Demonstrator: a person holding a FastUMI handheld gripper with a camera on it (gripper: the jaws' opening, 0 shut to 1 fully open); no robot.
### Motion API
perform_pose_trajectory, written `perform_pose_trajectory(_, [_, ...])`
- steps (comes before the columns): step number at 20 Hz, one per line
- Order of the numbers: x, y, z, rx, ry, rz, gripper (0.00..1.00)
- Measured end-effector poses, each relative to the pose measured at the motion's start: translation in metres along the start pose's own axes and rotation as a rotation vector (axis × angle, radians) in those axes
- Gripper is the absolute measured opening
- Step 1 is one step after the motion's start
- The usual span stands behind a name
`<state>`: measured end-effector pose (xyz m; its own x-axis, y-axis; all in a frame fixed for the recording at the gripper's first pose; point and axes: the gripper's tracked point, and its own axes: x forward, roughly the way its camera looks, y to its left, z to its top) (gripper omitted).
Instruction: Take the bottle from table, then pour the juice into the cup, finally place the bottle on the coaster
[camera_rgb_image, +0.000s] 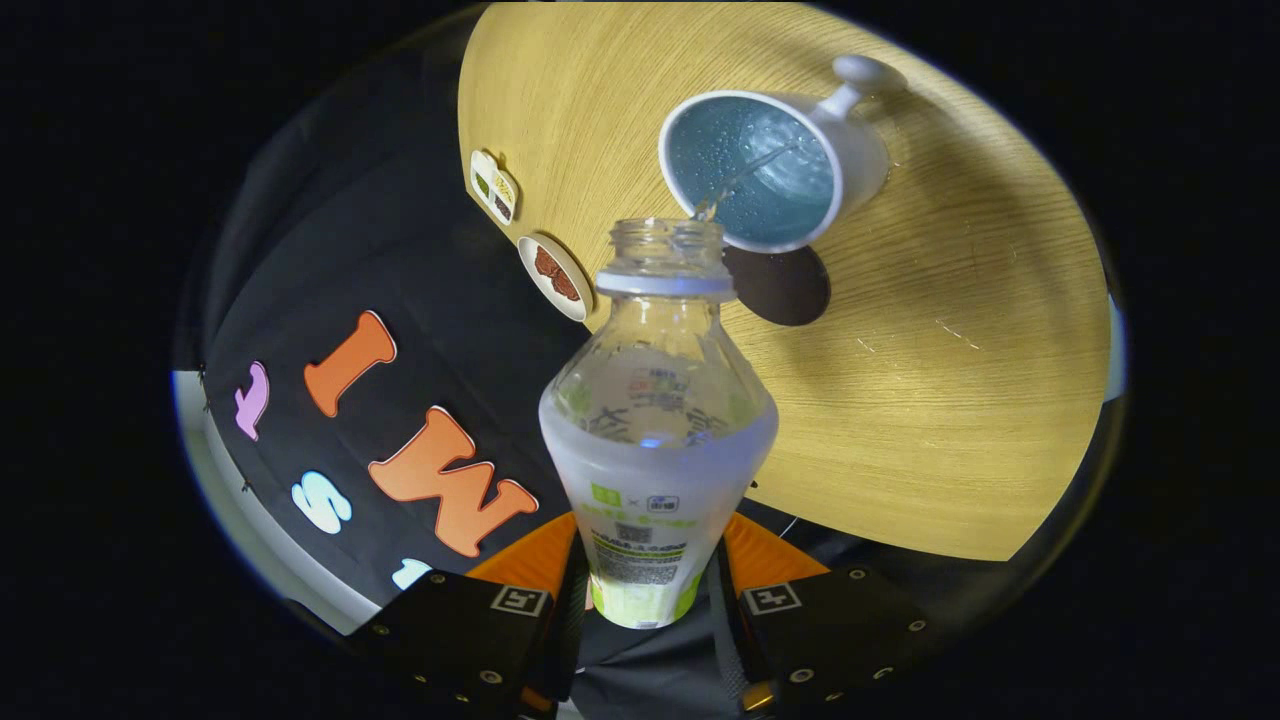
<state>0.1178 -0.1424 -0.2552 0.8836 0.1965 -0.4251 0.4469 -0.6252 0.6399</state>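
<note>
The gripper (655, 600) clamps the lower body of an uncapped clear plastic bottle (657, 420) between both fingers, its open neck tipped towards a white mug (775, 170) on the wooden table (950, 350), a thin stream of liquid crossing into the mug's blue interior. The bottle's green-and-white label carries print too small to read. Two coasters, one round (555, 277) and one squarish (493, 185), lie near the table's edge beside the bottle neck.

1. I see a round, light wood-grain tabletop (900, 420) beyond the tool.
2. A white cup (775, 165) with a blue inside stands on it.
3. Two coasters lie near its rim, at about nine o'clock from the cup: a round one (555, 277) and a squarish one (493, 186).
</note>
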Motion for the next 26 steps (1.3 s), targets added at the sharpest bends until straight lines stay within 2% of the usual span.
perform_pose_trajectory(8, [0.001, -0.008, 0.005, -0.046, -0.021, 0.003, 0.56])
perform_pose_trajectory(11, [-0.003, 0.003, 0.002, -0.066, -0.024, 0.084, 0.56])
perform_pose_trajectory(15, [-0.006, -0.006, 0.003, -0.179, -0.046, 0.091, 0.56])
perform_pose_trajectory(26, [0.005, -0.032, 0.02, -0.941, -0.23, -0.064, 0.57])
